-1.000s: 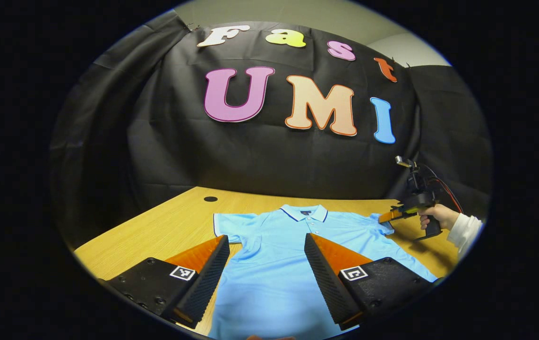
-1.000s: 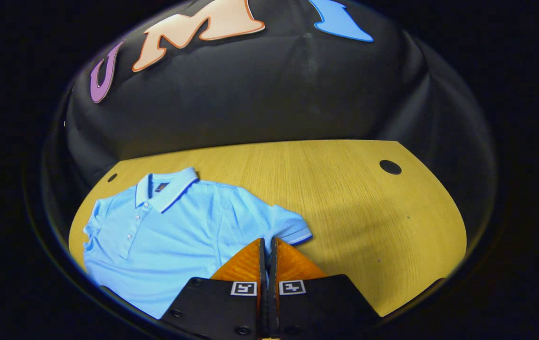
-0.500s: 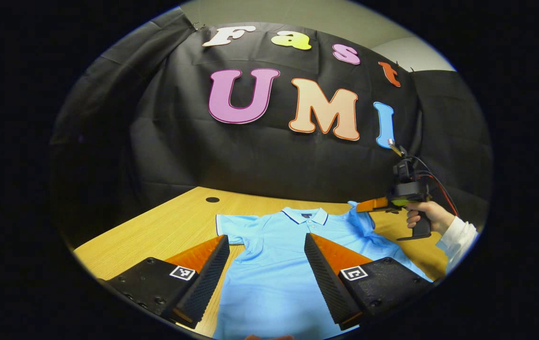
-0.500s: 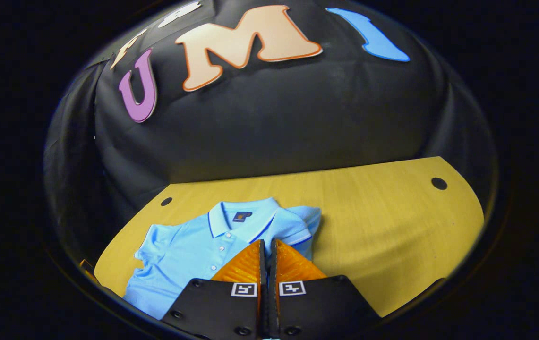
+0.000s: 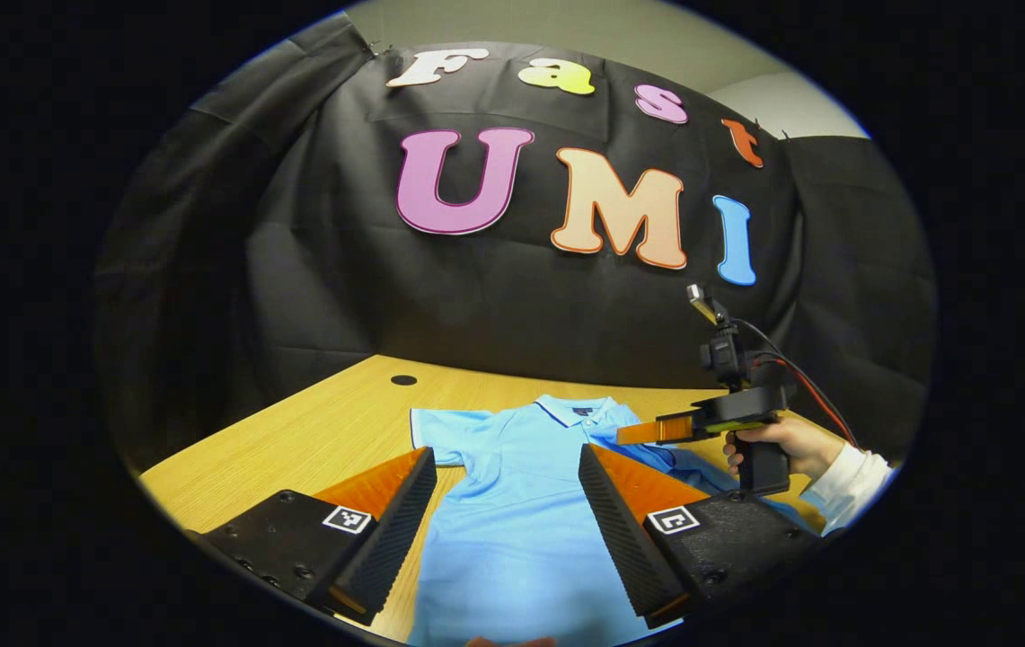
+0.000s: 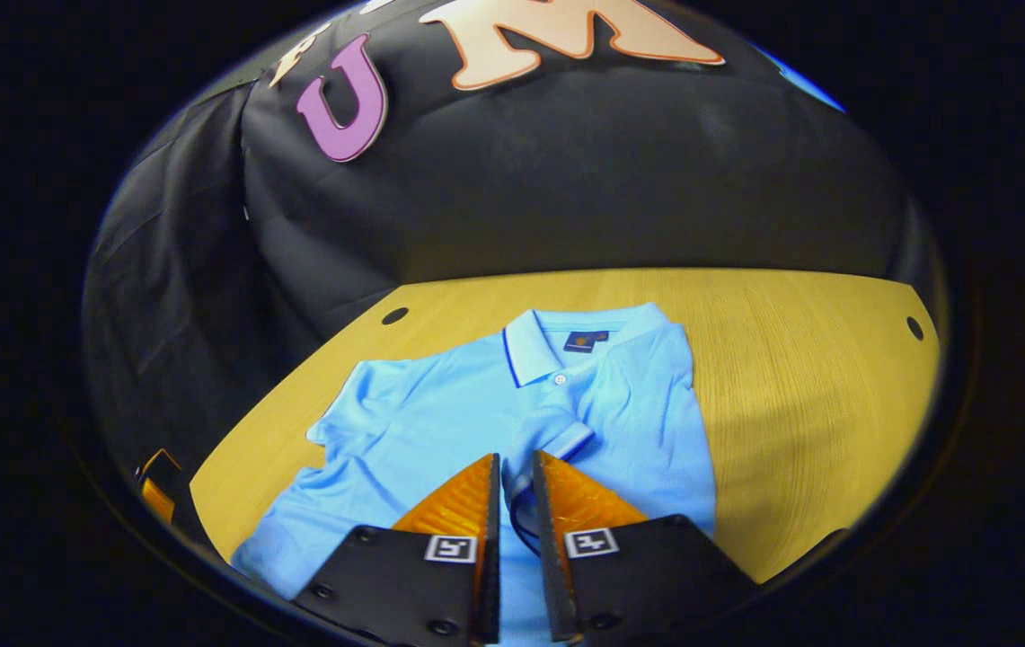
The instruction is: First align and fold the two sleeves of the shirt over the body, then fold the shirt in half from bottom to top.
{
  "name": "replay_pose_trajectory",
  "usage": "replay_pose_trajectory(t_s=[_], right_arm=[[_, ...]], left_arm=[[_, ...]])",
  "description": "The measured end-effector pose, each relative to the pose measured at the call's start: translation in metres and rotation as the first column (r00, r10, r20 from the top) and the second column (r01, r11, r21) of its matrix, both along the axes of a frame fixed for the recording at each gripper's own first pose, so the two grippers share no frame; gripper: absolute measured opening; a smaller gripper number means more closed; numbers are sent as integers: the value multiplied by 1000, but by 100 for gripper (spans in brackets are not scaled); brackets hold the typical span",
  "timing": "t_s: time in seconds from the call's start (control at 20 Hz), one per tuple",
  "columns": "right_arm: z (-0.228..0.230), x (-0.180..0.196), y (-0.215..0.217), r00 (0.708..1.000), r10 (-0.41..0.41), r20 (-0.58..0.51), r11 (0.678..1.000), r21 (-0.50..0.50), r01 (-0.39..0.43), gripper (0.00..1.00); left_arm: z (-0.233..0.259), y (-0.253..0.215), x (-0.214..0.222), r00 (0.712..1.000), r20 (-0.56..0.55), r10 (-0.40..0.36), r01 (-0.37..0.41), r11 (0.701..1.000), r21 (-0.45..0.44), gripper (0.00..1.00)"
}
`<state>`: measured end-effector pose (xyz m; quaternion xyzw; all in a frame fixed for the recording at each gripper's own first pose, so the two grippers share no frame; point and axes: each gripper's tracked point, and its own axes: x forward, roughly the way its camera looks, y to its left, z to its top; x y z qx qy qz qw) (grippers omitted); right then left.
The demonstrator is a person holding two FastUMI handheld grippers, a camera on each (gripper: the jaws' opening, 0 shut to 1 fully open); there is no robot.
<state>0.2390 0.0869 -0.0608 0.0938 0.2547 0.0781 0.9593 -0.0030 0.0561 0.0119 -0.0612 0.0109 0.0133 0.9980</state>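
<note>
A light blue polo shirt lies face up on the wooden table, collar toward the wall. In the right gripper view the shirt's right sleeve is folded over the chest, its cuff just past my right gripper. The jaws stand a little apart with sleeve cloth in the gap. The other sleeve lies flat and spread out. My left gripper hangs open above the shirt's body, holding nothing. A hand holds the right gripper over the shirt's right side.
The black cloth wall stands close behind the table. Round cable holes sit near the back corners. Bare wood lies on both sides of the shirt. A white sleeve shows at the right edge.
The right gripper carried the right sleeve up and across onto the shirt's chest, and its jaws have parted slightly. The left gripper has stayed put and open.
</note>
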Motion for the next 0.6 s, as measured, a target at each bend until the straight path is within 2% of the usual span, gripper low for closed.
replay_pose_trajectory(t_s=[0.05, 0.15, 0.2, 0.25, 0.3, 0.6], right_arm=[[7, -5, 8, 1000, 27, 8, 1000, 9, -27, 29], [18, -11, 14, 999, 40, 33, 999, -3, -39, 86], [23, -17, 9, 998, 36, 44, 999, -14, -36, 99], [26, -23, 6, 998, 36, 57, 999, -22, -34, 95], [30, -30, 5, 997, 33, 66, 999, -19, -32, 98], [54, -87, -24, 992, 12, 128, 1000, 8, -13, 98]], left_arm=[[-2, 0, 2, 1000, -8, 0, 0, 1000, -1, 95], [-8, 1, 4, 1000, -23, 3, -3, 1000, -1, 95], [-10, 2, 6, 1000, -28, 4, -4, 1000, 0, 95], [-9, 4, 7, 1000, -28, 8, -8, 1000, 0, 95], [-10, 5, 8, 1000, -28, 10, -10, 1000, -1, 95], [-20, 17, 20, 998, -51, 29, -30, 1000, -8, 95]])
